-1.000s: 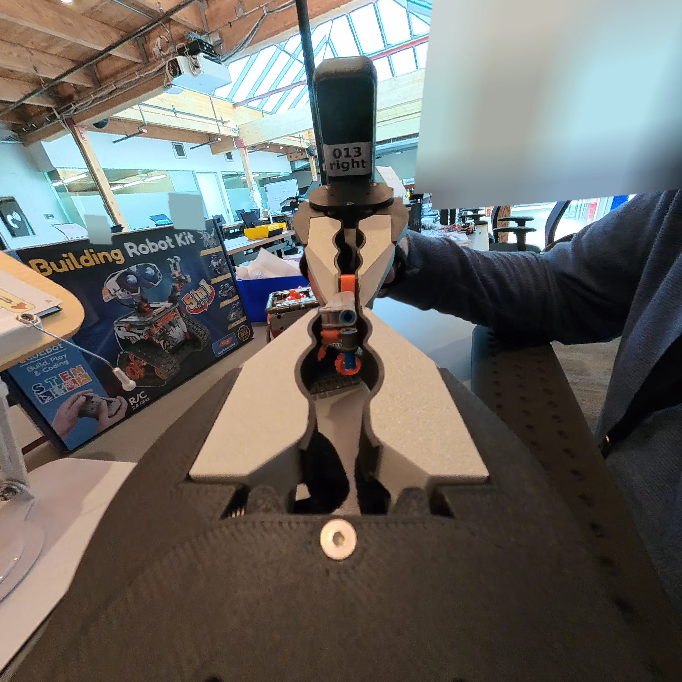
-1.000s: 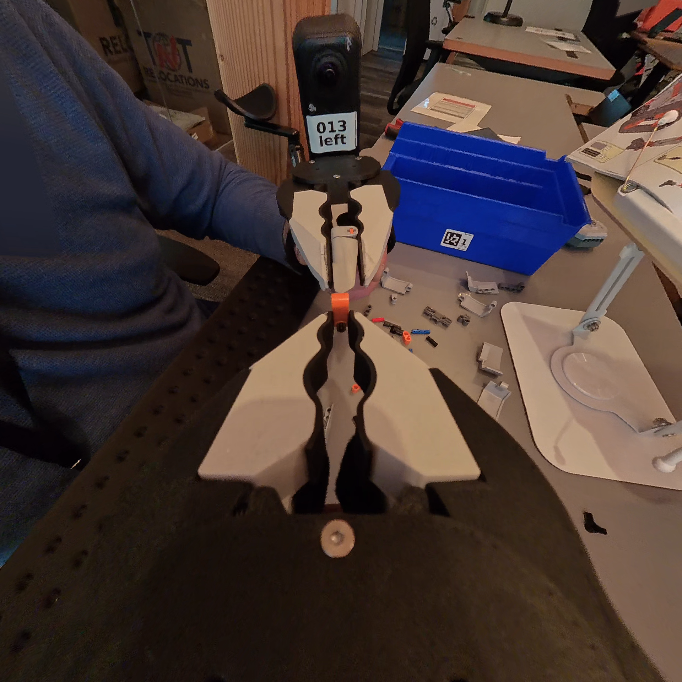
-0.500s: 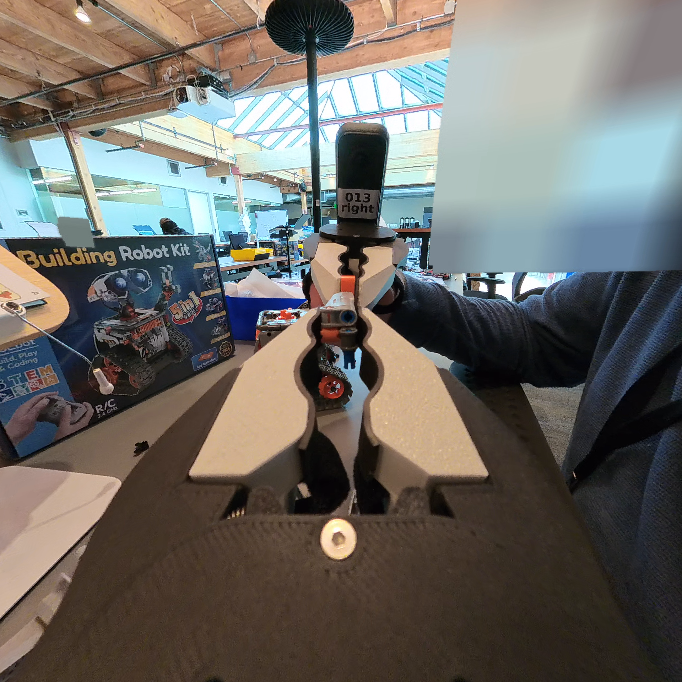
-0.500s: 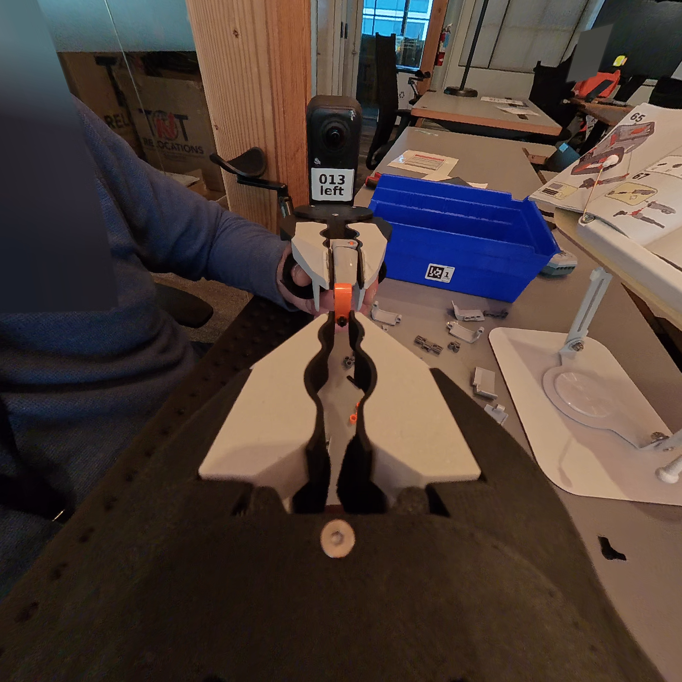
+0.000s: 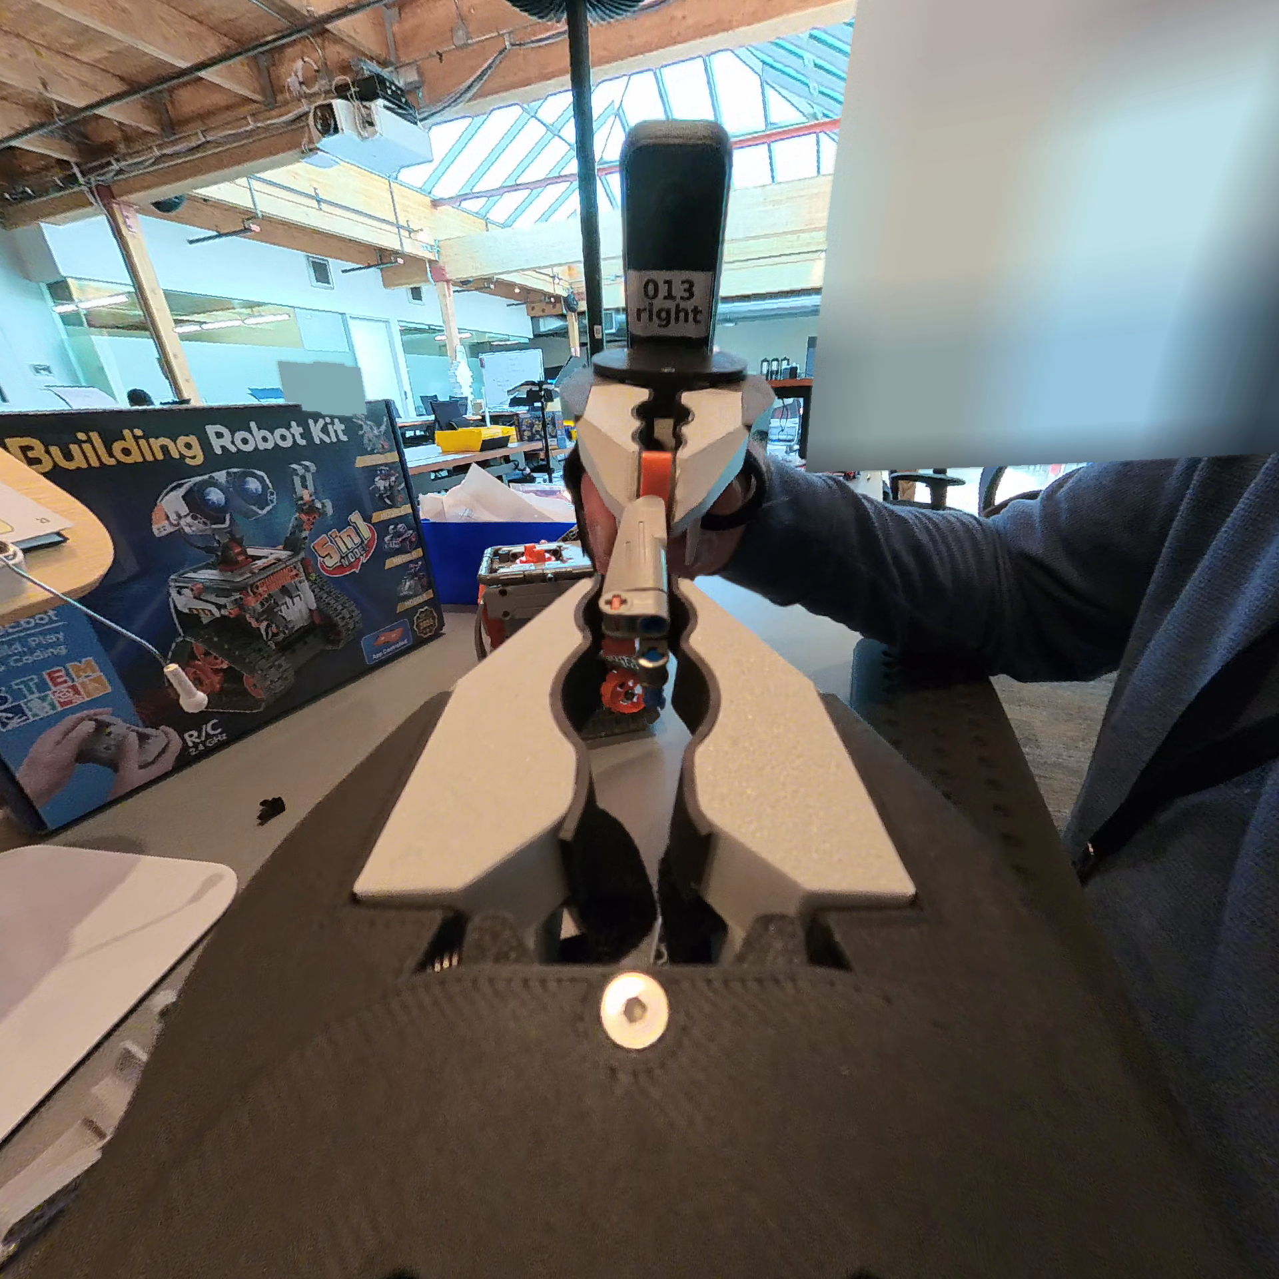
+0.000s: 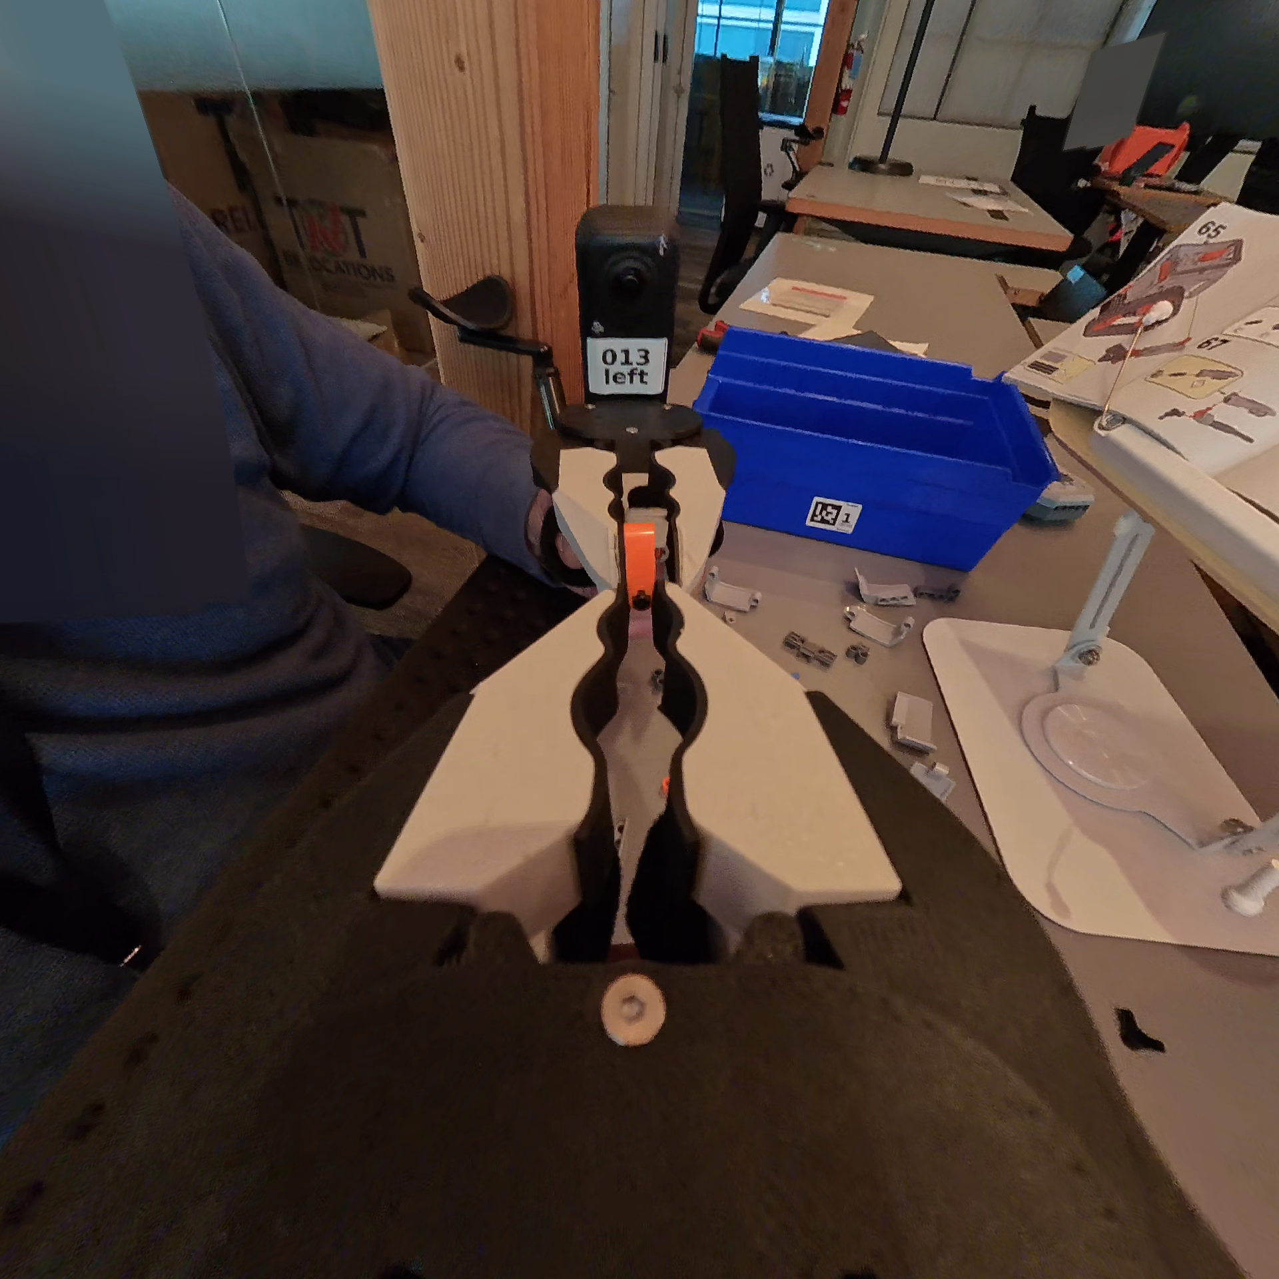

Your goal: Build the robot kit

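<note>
In the left wrist view my left gripper [image 5: 635,596] is shut on a grey beam [image 5: 640,554] with orange and blue pins at its near end. The beam tilts up toward my right gripper [image 5: 654,515], which faces it close by. My right gripper [image 6: 640,594] is shut on a small orange piece [image 6: 638,559], which also shows in the left wrist view [image 5: 656,472]. The orange piece sits against the far end of the grey beam [image 6: 650,515]. Both grippers are held above the grey table [image 6: 830,692], tip to tip. A person's hands and blue sleeves hold them.
A robot kit box [image 5: 207,588] stands at the left, with a partly built model [image 5: 533,574] behind my fingers. A blue bin [image 6: 872,470], several loose grey parts [image 6: 875,623], a white magnifier stand [image 6: 1107,761] and an open instruction booklet [image 6: 1176,360] are at the right. The tips of both grippers are at nearly the same place.
The two grippers have come closer together. The grey beam now tilts up lengthwise toward the orange piece, and the orange piece overlaps the beam's end. Both stay shut.
</note>
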### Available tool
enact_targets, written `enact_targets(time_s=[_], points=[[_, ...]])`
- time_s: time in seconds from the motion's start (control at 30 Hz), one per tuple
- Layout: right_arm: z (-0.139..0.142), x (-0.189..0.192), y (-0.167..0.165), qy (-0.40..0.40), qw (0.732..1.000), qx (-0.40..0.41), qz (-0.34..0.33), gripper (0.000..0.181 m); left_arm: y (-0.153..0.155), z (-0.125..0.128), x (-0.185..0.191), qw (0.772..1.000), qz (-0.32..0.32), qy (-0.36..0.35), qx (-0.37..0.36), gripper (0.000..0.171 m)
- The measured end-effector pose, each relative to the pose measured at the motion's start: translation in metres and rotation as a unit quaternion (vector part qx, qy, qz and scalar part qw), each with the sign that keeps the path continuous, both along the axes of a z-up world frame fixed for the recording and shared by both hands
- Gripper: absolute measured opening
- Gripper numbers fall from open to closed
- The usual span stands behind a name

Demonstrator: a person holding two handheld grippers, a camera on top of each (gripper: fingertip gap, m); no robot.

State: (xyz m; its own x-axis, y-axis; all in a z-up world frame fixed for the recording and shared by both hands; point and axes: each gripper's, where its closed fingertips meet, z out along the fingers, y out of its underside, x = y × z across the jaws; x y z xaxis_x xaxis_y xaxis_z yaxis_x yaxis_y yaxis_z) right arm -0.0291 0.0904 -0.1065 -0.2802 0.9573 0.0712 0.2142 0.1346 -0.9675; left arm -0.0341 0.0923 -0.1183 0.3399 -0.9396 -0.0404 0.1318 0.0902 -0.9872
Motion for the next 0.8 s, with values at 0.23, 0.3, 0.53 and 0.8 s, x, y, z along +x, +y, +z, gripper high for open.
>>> enact_targets(time_s=[0.23, 0.3, 0.53, 0.8], points=[[-0.012, 0.0, 0.003, -0.019, 1.0, 0.022, -0.011, 0.004, 0.003, -0.006, 0.001, 1.0, 0.016, 0.021, 0.004, 0.013], [-0.016, -0.001, 0.004, -0.027, 0.999, 0.026, -0.015, 0.004, 0.004, -0.008, 0.0, 0.999, 0.023, 0.029, 0.007, 0.013], [-0.022, -0.004, 0.016, -0.038, 0.997, 0.041, -0.047, 0.006, 0.013, -0.011, -0.004, 0.999, 0.037, 0.037, -0.011, 0.014], [-0.08, 0.028, 0.024, -0.197, 0.974, 0.068, -0.087, 0.019, 0.028, -0.029, -0.025, 0.99, 0.091, 0.097, -0.046, 0.014]])
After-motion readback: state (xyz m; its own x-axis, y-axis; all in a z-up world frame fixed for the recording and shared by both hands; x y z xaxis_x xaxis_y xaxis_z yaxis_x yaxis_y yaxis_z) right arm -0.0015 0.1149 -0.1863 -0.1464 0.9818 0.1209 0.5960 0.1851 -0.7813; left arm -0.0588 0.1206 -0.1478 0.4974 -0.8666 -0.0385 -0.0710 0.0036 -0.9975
